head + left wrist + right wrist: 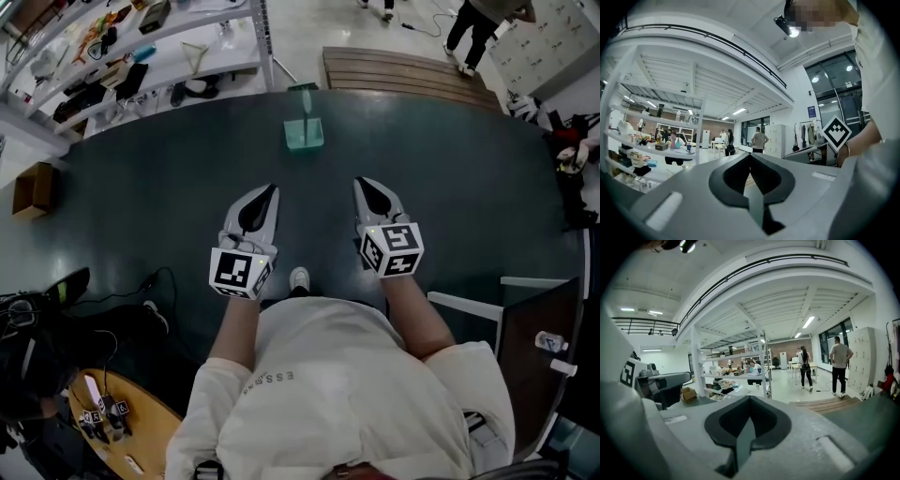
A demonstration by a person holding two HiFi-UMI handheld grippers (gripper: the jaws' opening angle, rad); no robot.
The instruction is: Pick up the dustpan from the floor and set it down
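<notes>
In the head view a pale green dustpan [304, 134] stands on the dark floor [169, 197] ahead of me, its thin handle pointing up and away. My left gripper [272, 191] and right gripper [361, 183] are held side by side at waist height, both aimed toward the dustpan and well short of it. Each has its jaws shut with nothing between them. In the left gripper view the left gripper [750, 157] hides the floor ahead. The right gripper [749, 400] does the same in the right gripper view. Neither of those views shows the dustpan.
A white shelf rack [150, 52] full of items stands at the far left, with a cardboard box [33, 190] near it. A wooden bench [403, 70] lies beyond the dustpan. People [841, 364] stand farther off. A white frame [511, 305] is at my right, cables [141, 286] and a wooden table [127, 427] at my left.
</notes>
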